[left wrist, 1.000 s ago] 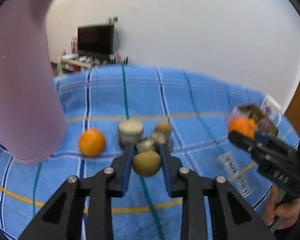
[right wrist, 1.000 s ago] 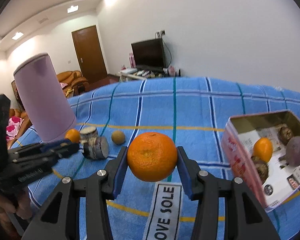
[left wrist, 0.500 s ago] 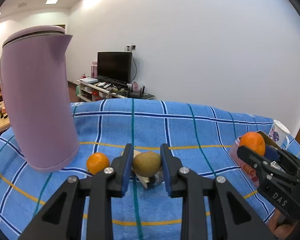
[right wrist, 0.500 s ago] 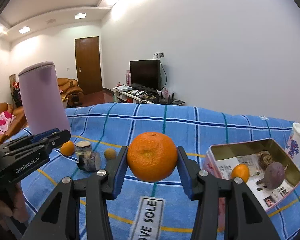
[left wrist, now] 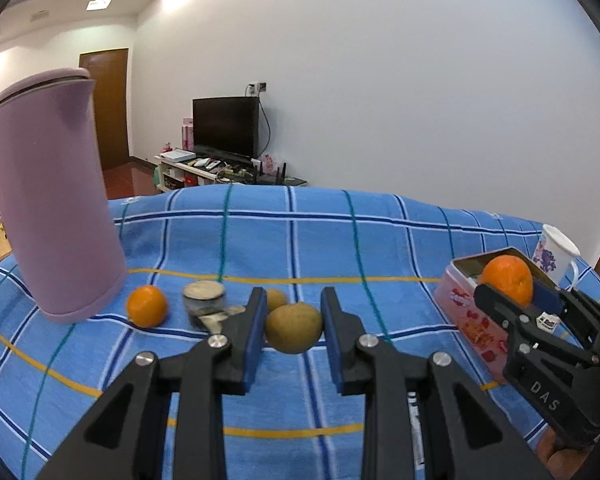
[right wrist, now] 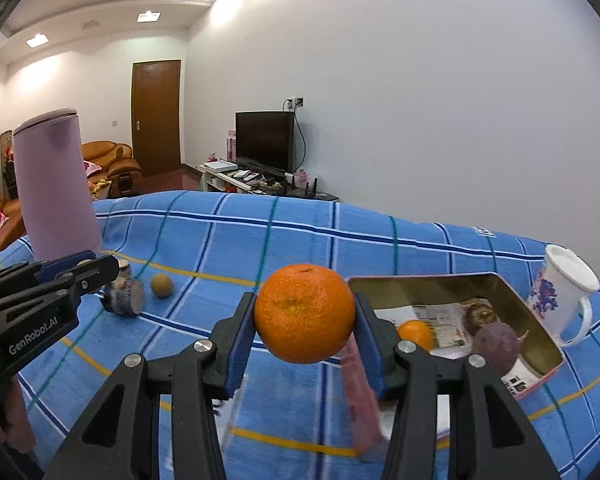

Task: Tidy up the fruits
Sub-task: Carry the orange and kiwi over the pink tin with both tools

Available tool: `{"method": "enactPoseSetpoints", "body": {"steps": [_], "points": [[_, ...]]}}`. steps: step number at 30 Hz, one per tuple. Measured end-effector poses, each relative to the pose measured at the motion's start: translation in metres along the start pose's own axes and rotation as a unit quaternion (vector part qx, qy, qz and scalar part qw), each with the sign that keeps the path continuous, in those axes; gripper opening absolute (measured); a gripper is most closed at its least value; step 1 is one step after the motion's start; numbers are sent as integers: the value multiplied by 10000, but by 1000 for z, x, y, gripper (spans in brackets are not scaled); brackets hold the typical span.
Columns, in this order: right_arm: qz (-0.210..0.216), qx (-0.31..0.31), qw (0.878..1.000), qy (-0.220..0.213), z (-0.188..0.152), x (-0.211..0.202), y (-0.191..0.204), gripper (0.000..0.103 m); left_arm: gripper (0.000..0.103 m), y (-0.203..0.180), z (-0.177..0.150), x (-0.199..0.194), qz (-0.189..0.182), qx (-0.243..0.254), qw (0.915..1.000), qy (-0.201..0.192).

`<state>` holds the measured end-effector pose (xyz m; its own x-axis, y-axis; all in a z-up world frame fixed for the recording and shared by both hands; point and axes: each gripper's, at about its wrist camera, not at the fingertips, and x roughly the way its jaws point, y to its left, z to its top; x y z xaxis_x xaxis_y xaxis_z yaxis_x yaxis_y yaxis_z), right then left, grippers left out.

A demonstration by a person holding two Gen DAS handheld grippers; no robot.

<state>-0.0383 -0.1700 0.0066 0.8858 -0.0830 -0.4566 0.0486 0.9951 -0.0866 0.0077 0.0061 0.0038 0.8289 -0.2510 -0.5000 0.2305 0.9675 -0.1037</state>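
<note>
L gripper (left wrist: 294,326) is clamped on a brownish-green fruit (left wrist: 294,328), held up off the blue checked cloth (left wrist: 320,248). R gripper (right wrist: 304,322) pinches a big orange (right wrist: 304,313), up in the air beside the pink tin (right wrist: 540,328). Inside the tin: a small orange (right wrist: 416,334), a purple fruit (right wrist: 496,346) & a brown one. On the cloth near the purple jug (left wrist: 52,224): another orange (left wrist: 147,306), a small jar (left wrist: 204,298), a second brown fruit (right wrist: 162,285). White mug (right wrist: 562,292) stands beside the tin.

Blue plaid cloth (left wrist: 300,240) carries purple jug (left wrist: 56,216), small orange (left wrist: 147,305), jars (left wrist: 204,300), tin (right wrist: 540,344), mug (right wrist: 560,292)
</note>
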Motion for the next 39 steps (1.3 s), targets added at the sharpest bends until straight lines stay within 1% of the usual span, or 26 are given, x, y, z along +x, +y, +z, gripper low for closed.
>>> {"method": "enactPoseSetpoints", "body": {"steps": [11, 20, 30, 34, 39], "points": [[-155, -86, 9998, -27, -3, -2, -36, 49, 29, -50, 3, -2, 11, 49, 10000, -83], [-223, 18, 9997, -93, -2, -3, -76, 49, 29, -97, 4, 5, -31, 218, 9997, -80], [-49, 159, 9999, 44, -4, 8, -123, 49, 29, -142, 3, 19, -98, 284, 9995, 11], [-81, 238, 9996, 140, -6, 15, -141, 49, 29, -158, 3, 24, -136, 293, 9995, 26], [-202, 194, 9994, 194, -6, 20, -158, 49, 29, -175, 6, 33, -180, 281, 9994, 80]]}}
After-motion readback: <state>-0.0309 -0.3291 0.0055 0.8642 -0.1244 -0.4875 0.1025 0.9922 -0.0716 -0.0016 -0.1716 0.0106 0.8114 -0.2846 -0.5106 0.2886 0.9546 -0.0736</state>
